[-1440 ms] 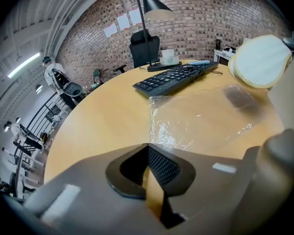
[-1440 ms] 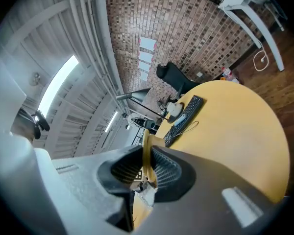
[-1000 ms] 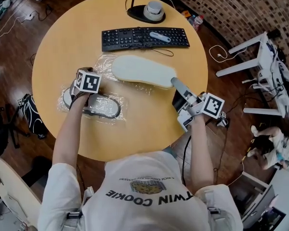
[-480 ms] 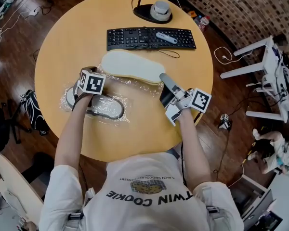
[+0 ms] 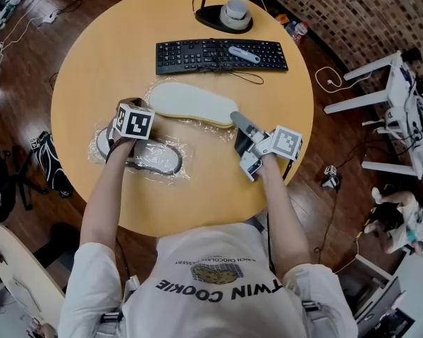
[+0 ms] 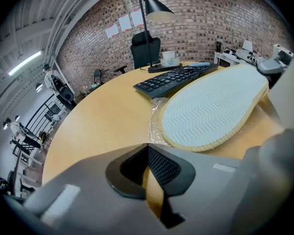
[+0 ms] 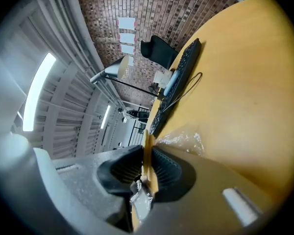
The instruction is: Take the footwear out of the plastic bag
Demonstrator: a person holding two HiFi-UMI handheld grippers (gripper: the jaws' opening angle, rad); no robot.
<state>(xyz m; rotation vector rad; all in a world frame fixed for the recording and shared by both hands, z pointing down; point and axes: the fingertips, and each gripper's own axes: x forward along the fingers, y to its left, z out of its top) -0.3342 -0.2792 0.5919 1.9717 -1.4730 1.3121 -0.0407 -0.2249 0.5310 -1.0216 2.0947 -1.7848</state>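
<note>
Jaws of the left gripper (image 6: 147, 150) meet at their tips over a slipper (image 5: 155, 159) inside the plastic bag (image 5: 173, 171), well short of the keyboard (image 5: 221, 55). Right gripper (image 5: 236, 120) pinches the heel rim of the sole-up slipper (image 5: 190, 103), just before the keyboard.

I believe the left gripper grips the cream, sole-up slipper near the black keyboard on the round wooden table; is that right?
Not quite: the right gripper grips the cream, sole-up slipper, as the head view shows; it is indeed near the black keyboard on the round wooden table.
</note>
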